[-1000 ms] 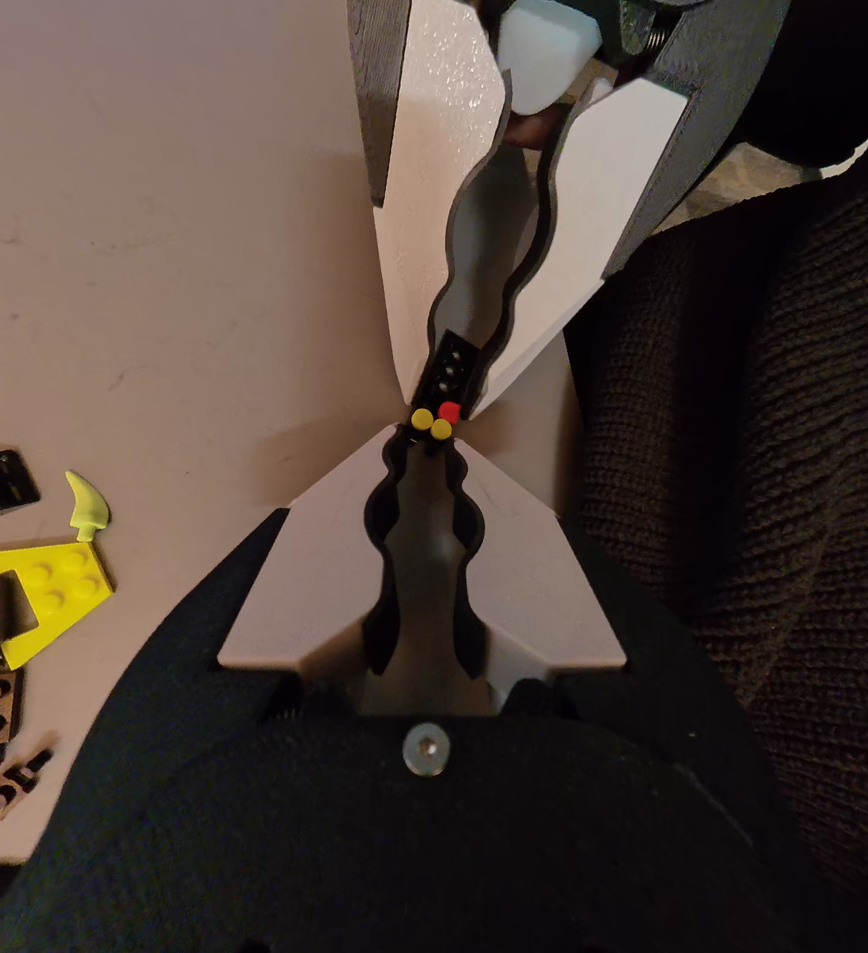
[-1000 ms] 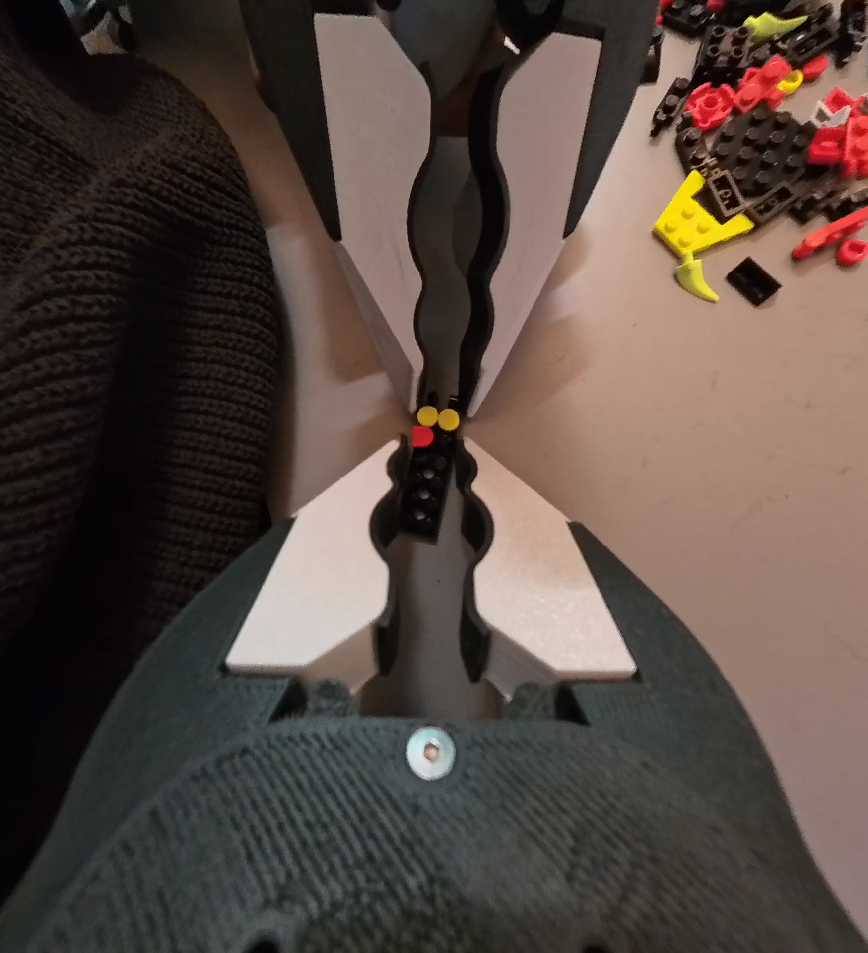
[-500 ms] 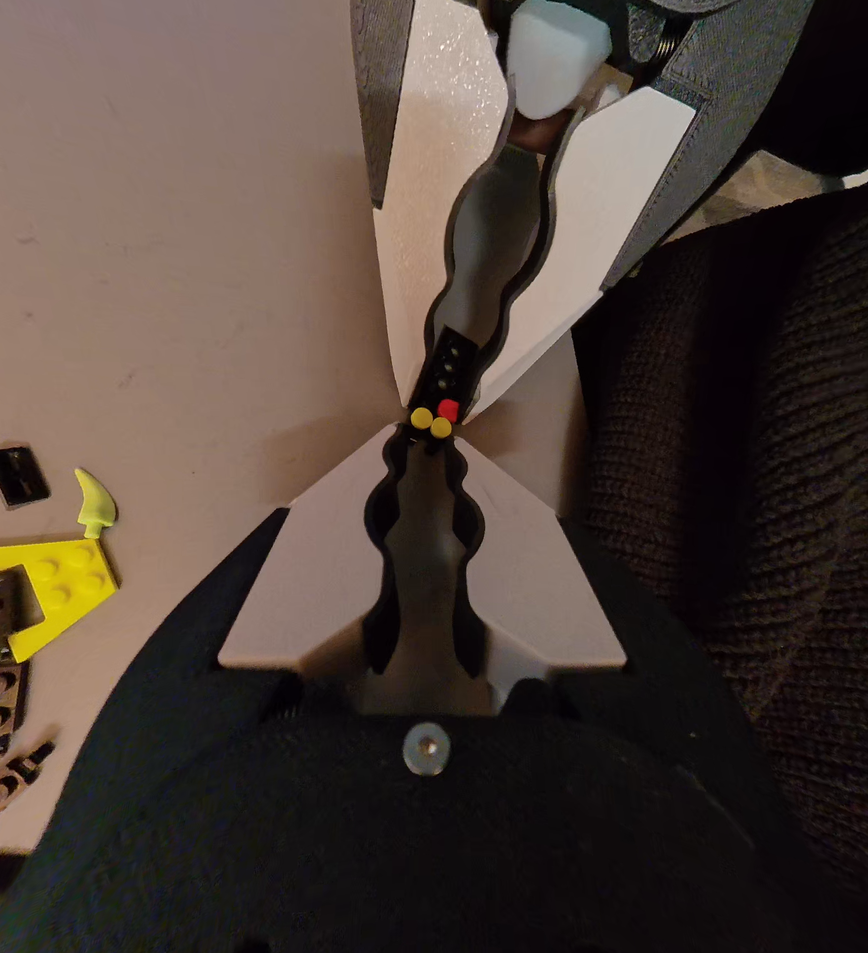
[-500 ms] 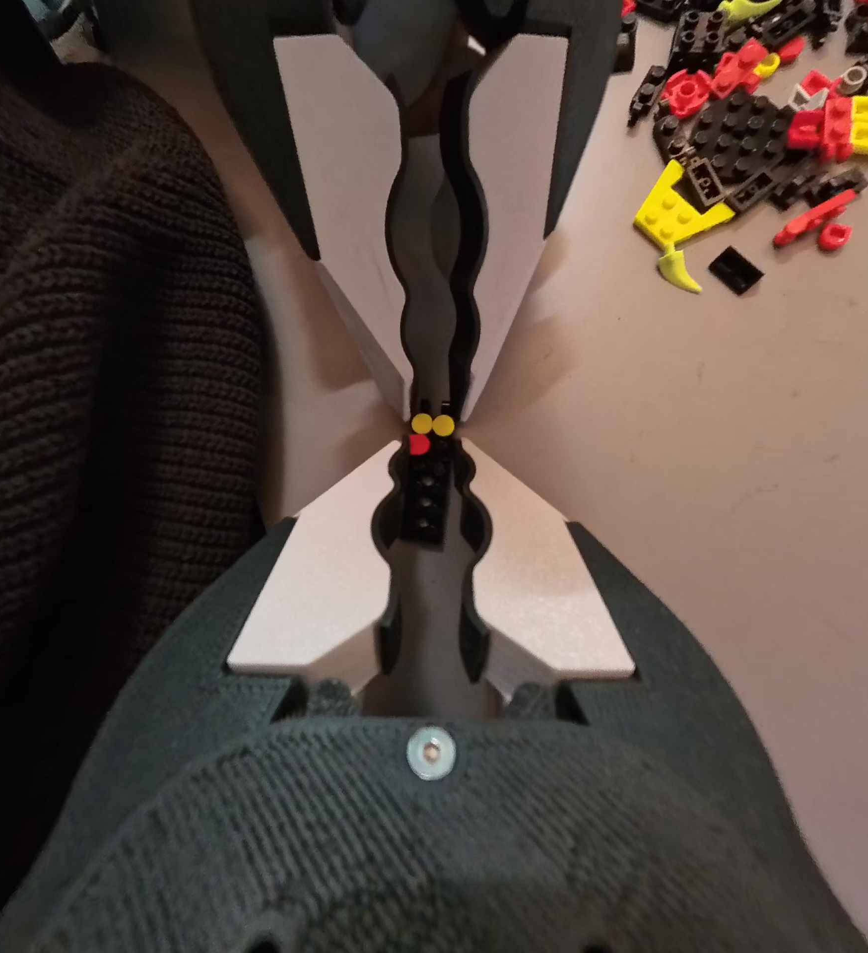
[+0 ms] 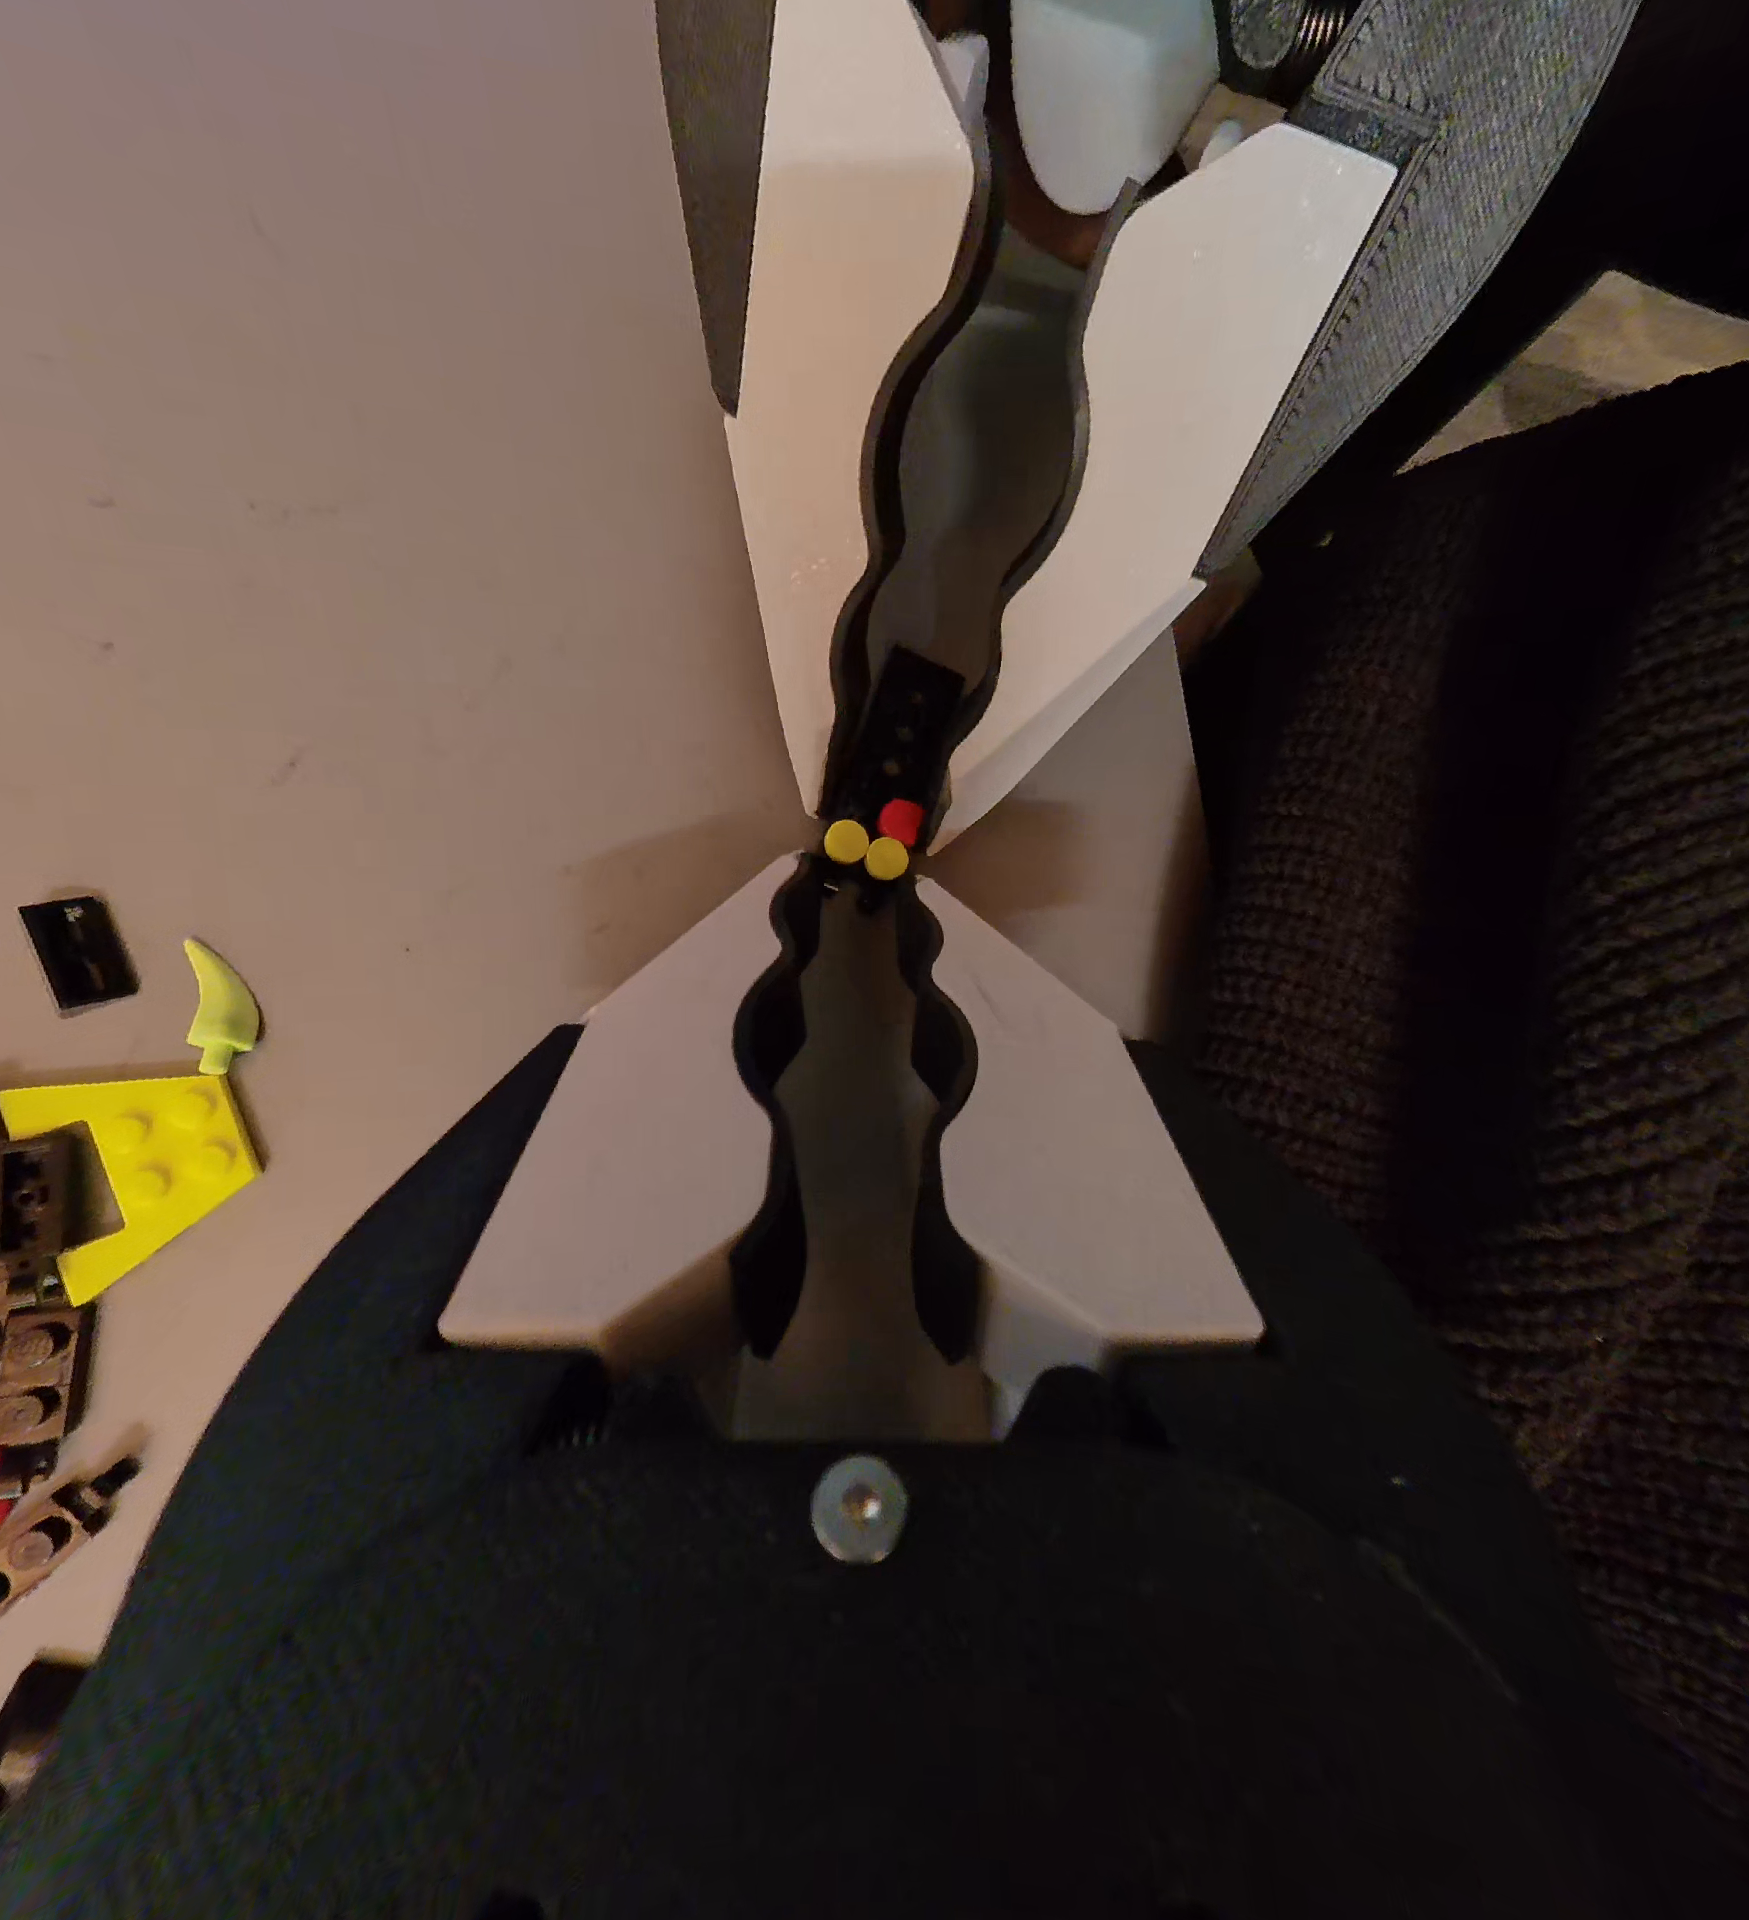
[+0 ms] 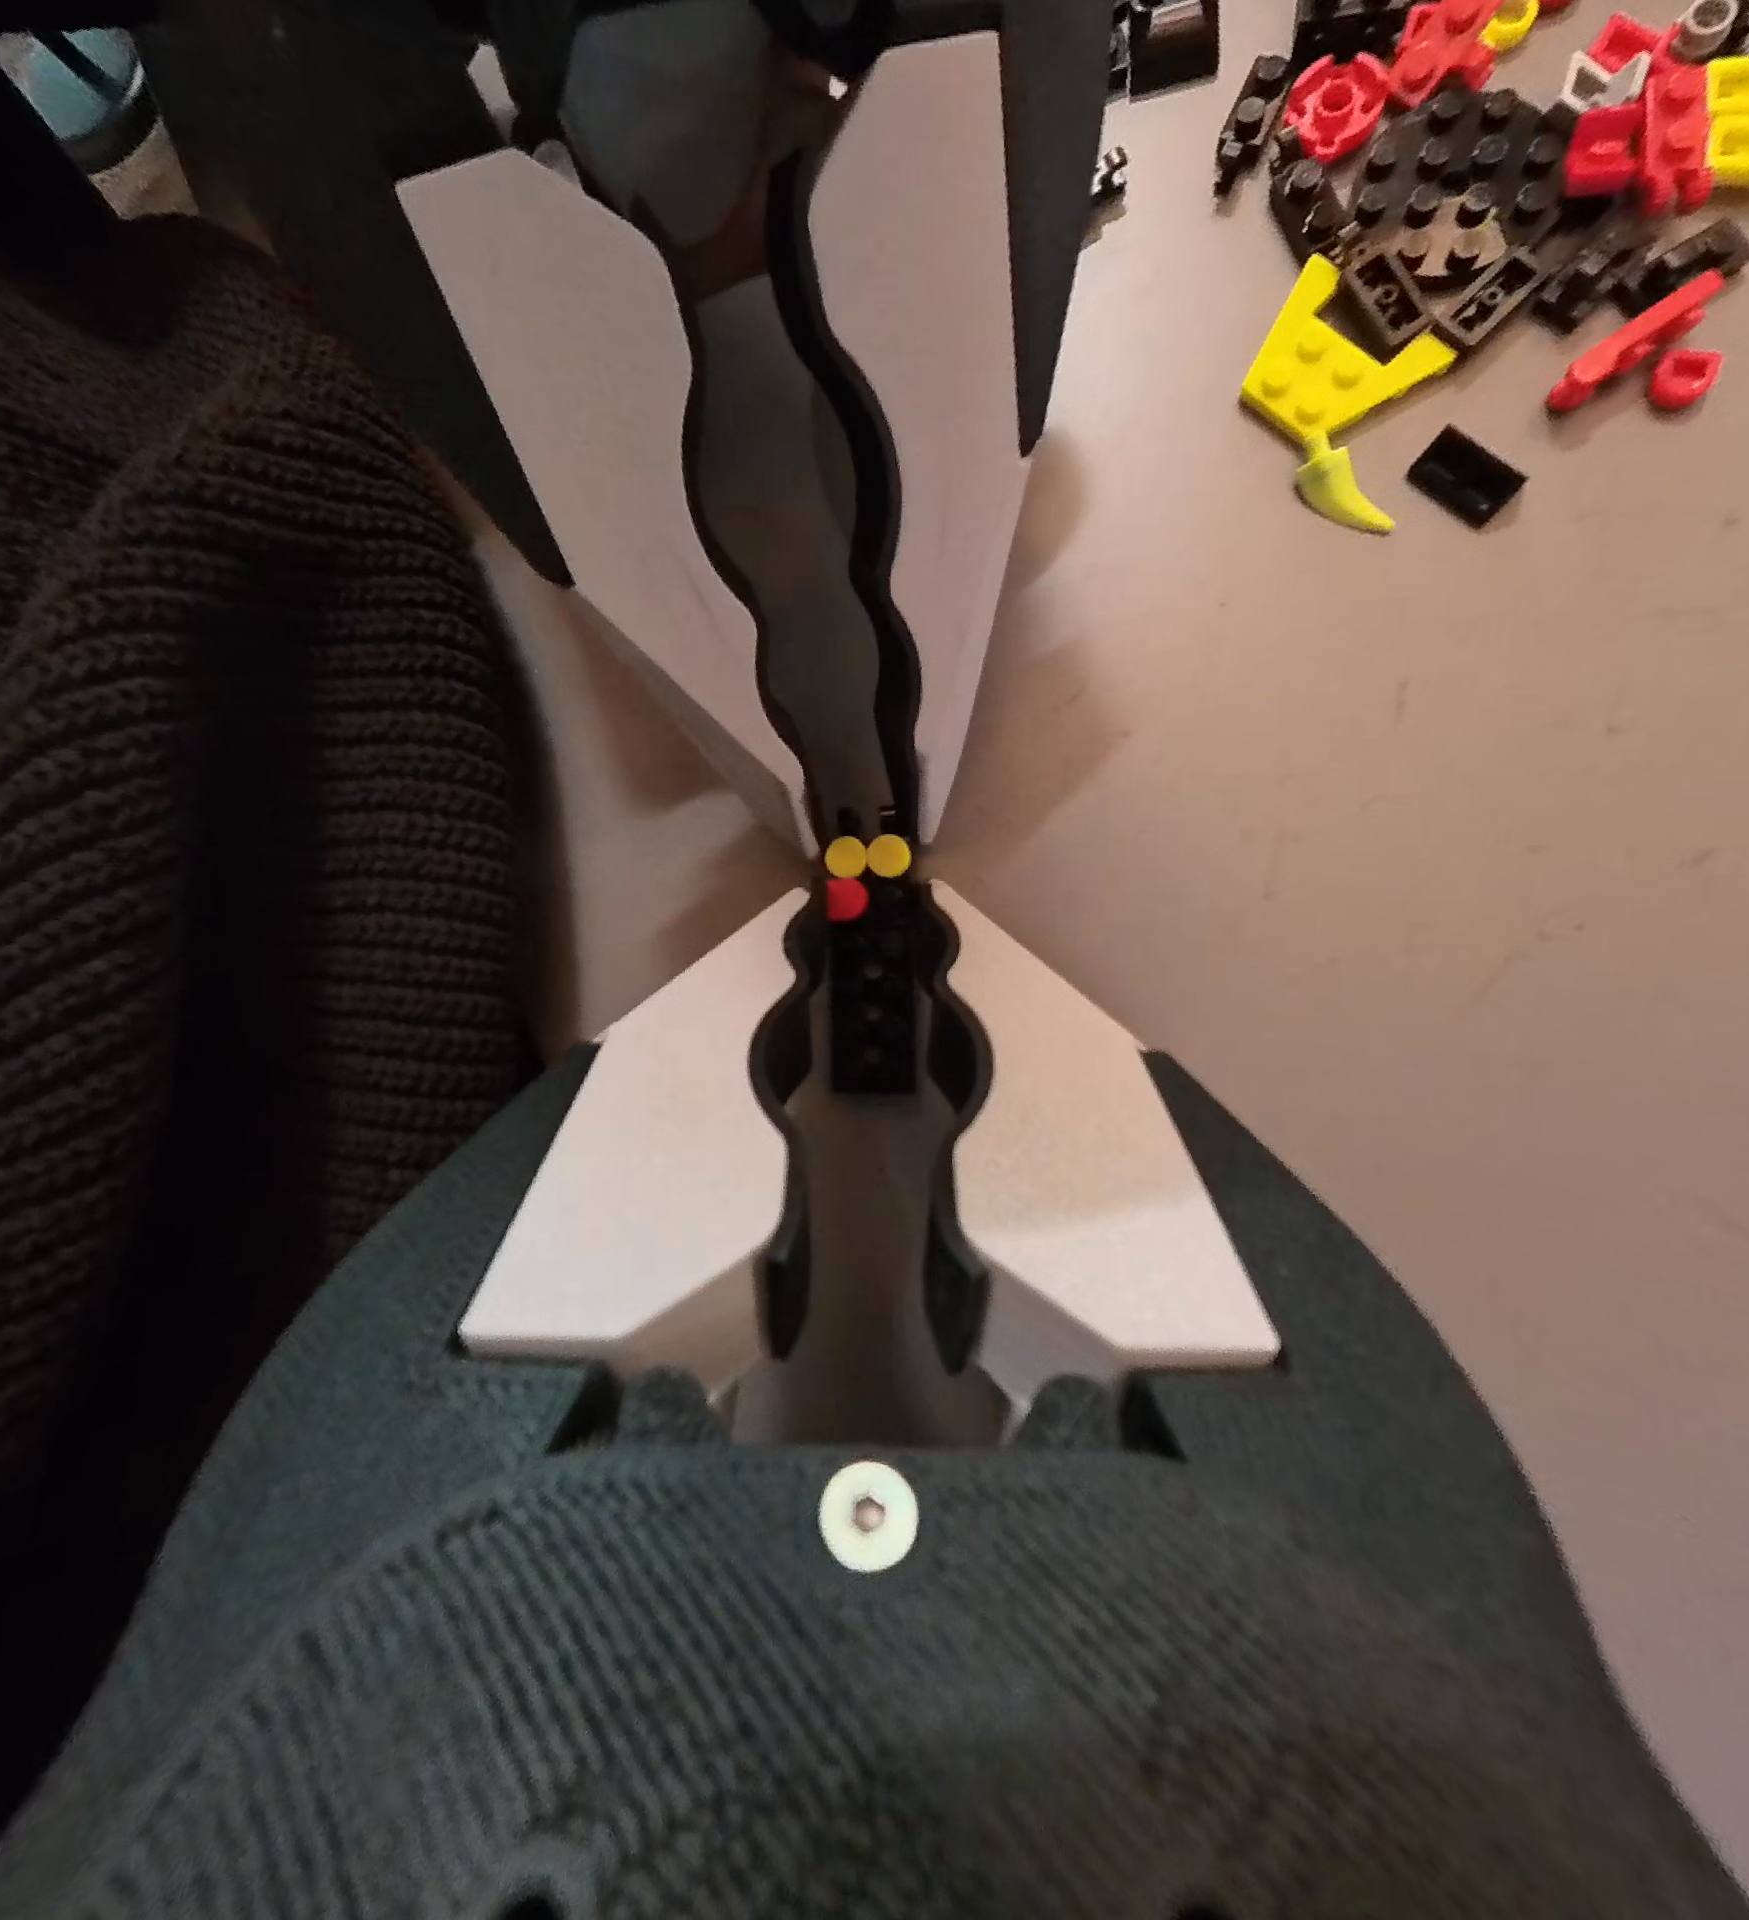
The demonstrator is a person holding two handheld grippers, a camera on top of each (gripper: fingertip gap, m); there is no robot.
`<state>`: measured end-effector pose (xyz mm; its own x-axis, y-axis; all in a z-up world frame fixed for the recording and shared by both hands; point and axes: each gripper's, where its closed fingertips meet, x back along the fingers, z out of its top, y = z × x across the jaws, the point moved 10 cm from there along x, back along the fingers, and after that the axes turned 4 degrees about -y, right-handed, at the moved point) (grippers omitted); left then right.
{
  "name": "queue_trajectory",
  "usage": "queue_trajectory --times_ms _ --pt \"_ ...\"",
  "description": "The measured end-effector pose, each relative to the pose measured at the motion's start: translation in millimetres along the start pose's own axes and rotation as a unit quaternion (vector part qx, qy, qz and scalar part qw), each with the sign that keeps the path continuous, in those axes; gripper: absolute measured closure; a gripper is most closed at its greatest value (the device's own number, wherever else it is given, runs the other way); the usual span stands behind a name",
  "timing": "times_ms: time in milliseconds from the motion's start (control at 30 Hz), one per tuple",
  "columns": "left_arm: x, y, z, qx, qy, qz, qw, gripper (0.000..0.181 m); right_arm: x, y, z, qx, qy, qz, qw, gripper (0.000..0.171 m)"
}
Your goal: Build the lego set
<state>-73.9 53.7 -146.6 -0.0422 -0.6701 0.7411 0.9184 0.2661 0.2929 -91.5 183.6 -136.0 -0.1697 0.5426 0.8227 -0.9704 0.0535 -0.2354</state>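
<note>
Both tools meet tip to tip above the pale tabletop [image 5: 330, 416], and each has its two white fingers drawn together on the same small build. In the left wrist view the left tool [image 5: 865, 883] pinches the near end of the black lego assembly [image 5: 896, 727], its tips closed just below two yellow round studs [image 5: 865, 847] and a red stud [image 5: 899, 819] that sit at the point where the two tools face each other. The right tool [image 5: 875, 800] comes in from the far side, clamped on the long black plate so that the plate lies between its wavy black pads. In the right wrist view the same plate [image 6: 872, 1008] runs back between that tool's fingers [image 6: 683, 1049], with the red stud at its far end and the yellow pair just beyond, held in the tips of the opposing tool. A dark knitted sleeve [image 6: 122, 831] fills the side next to the person. Well away from the tools lies a loose pile of lego pieces [image 6: 1472, 187] in black, red and yellow. At its nearer edge are a yellow wedge plate [image 5: 163, 1153], a lime green claw piece [image 5: 221, 1003] just beside it, and a small black tile [image 5: 78, 951] resting apart from the rest.
</note>
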Motion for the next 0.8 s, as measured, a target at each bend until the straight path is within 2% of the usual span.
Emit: queue_trajectory --times_ms 700,767,800 --pt "-0.1 -0.9 -0.1 0.004 0.003 -0.004 1.000 0.168 -0.1 0.5 -1.9 0.014 0.009 -0.003 1.000 0.155" --pt "-1.1 -0.5 0.1 0.008 0.004 -0.016 1.000 0.168 2.6 2.2 -3.6 0.020 0.018 -0.005 1.000 0.139" --pt "-1.4 -0.3 0.3 0.009 0.004 -0.018 1.000 0.168 5.2 3.7 -4.7 0.021 0.022 -0.007 1.000 0.136"
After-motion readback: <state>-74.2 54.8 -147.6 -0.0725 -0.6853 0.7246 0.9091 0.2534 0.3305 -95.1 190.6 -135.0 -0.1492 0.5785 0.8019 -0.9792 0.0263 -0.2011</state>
